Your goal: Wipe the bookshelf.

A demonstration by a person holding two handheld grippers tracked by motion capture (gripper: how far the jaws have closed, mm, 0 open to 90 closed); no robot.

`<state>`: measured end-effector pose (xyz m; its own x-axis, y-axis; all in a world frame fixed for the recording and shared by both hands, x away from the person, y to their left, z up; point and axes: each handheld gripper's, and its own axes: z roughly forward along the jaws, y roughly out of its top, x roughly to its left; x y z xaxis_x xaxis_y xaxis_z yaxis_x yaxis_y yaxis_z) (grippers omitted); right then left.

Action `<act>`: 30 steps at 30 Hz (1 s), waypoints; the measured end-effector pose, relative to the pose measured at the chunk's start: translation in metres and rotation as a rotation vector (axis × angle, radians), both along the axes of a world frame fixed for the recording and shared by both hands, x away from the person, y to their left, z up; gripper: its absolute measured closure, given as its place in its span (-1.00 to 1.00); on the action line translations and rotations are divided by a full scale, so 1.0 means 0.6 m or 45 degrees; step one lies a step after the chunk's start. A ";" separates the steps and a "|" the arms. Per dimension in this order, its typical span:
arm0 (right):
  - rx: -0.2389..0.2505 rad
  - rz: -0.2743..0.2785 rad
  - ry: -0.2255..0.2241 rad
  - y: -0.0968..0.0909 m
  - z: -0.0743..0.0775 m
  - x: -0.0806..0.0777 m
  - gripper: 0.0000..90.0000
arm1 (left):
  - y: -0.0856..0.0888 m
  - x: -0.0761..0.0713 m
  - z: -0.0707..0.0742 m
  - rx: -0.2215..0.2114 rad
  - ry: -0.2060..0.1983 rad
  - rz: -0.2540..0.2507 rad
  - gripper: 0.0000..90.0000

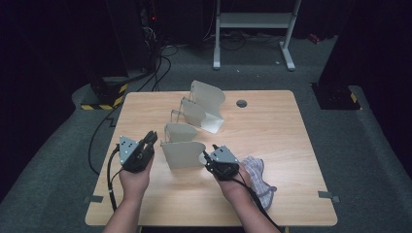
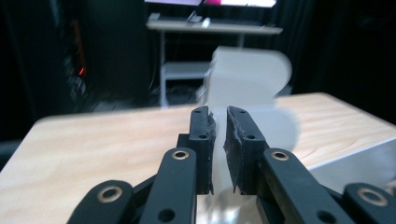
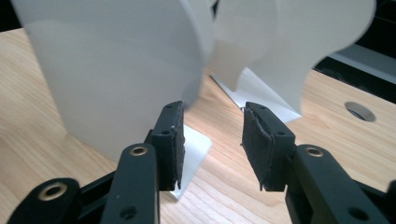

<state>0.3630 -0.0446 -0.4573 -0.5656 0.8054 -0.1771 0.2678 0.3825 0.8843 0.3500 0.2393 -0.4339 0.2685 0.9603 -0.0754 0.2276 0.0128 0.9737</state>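
Near the table's front-middle, the closest white stand (image 1: pixel 182 154) is set upright between both grippers, first of a row running back toward the far edge. The step in hand looks like arranging or collecting these stands, w/ this front one as the target.

The right gripper (image 1: pixel 208 157) is held just beside the stand's right edge; its jaws are parted, one pad (image 3: pixel 173 140) in front of the stand's base plate (image 3: pixel 196 154), nothing clamped, so it's released. The left gripper (image 1: pixel 151 138) is held near the stand's left side, apart from it; its jaws are nearly closed w/ a thin gap, nothing pinched.

Next move, as judged: the right jaws need to be slid over the stand's edge and closed, approx. square to the thin sheet, or it may tip or slide.

Count: 4 stands, biggest (image 1: pixel 208 104) at the back; 2 grippers; 1 cloth (image 1: pixel 256 175) by the right hand; 1 table (image 1: pixel 272 136) w/ 1 cable hole (image 1: pixel 241 103).
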 end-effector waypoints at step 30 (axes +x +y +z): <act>0.093 -0.064 0.007 -0.116 -0.010 -0.084 0.12 | -0.222 -0.009 -0.082 0.088 0.164 -0.431 0.82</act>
